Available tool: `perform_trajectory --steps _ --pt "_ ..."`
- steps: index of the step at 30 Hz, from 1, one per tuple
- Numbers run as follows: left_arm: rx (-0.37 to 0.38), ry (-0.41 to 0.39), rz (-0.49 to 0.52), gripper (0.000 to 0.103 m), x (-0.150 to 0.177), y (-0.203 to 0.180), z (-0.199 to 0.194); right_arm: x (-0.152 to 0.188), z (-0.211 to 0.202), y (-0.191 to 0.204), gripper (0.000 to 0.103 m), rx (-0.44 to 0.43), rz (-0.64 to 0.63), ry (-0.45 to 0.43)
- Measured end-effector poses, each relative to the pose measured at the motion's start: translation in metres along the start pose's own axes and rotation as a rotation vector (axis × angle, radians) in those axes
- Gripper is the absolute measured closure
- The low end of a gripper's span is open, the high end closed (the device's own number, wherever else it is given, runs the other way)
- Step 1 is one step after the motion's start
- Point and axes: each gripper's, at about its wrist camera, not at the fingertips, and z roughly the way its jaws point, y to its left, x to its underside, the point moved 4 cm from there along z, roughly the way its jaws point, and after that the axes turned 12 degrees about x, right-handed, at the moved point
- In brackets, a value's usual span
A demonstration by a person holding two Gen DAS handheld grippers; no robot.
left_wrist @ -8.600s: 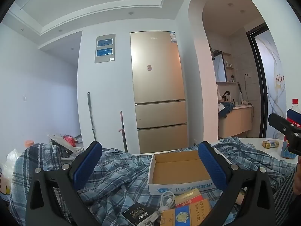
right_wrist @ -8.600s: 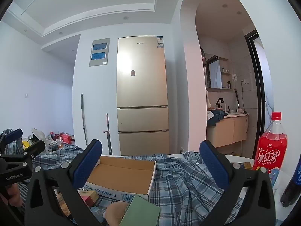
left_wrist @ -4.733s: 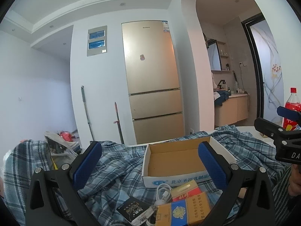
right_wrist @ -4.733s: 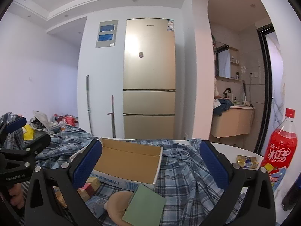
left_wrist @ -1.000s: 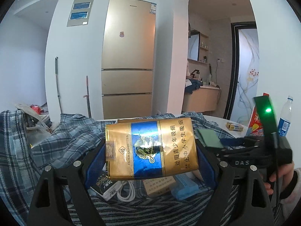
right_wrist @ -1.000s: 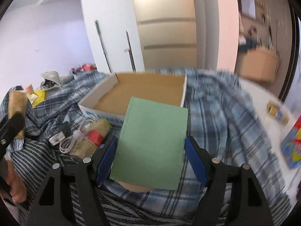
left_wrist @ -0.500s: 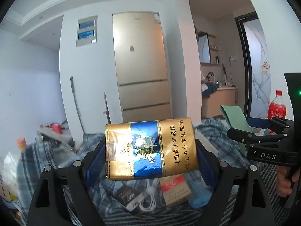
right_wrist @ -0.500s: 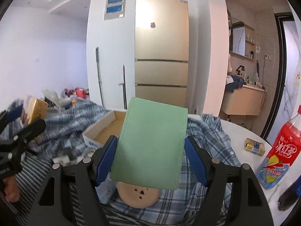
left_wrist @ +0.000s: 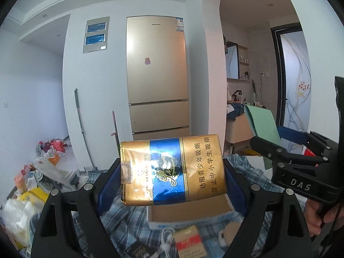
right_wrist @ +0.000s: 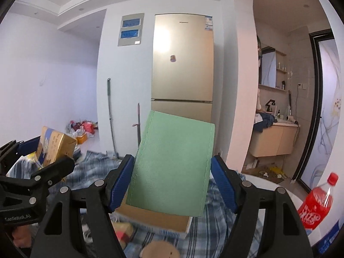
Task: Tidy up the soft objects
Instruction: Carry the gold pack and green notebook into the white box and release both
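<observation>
My left gripper (left_wrist: 172,178) is shut on a gold and blue cigarette pack (left_wrist: 172,169), held up in the air above the open cardboard box (left_wrist: 189,212). My right gripper (right_wrist: 172,180) is shut on a green leather wallet (right_wrist: 172,161), also raised above the box (right_wrist: 154,215). The left gripper with the pack (right_wrist: 54,148) shows at the left of the right wrist view. The right gripper with the wallet (left_wrist: 262,126) shows at the right of the left wrist view.
A blue plaid shirt (left_wrist: 124,217) covers the table. A red cigarette pack (left_wrist: 189,243), white cable (left_wrist: 165,240), dark booklet (left_wrist: 137,251) and tan round object (right_wrist: 159,249) lie before the box. A red soda bottle (right_wrist: 316,204) stands right. A gold fridge (left_wrist: 157,75) stands behind.
Both grippers have risen further with the pack and the wallet held. The box and table items now sit lower in both views.
</observation>
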Motion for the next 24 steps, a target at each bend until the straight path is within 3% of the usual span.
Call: perform_trajectory --steps 5,10,16,24 --pt "-0.005 0.009 -0.01 0.015 -0.02 0.008 0.027 -0.008 0.034 0.0 0.031 0.001 0.028 0.05" --pt "0.003 0.049 -0.032 0.015 -0.02 0.019 0.061 0.025 0.078 0.008 0.031 -0.041 0.055 0.157" --pt "0.009 0.14 -0.017 0.015 0.01 0.035 0.106 0.072 0.118 0.019 0.031 -0.042 0.033 0.259" --pt "0.016 0.299 -0.037 0.015 0.064 0.058 0.152 0.11 0.149 0.025 0.031 -0.054 -0.012 0.412"
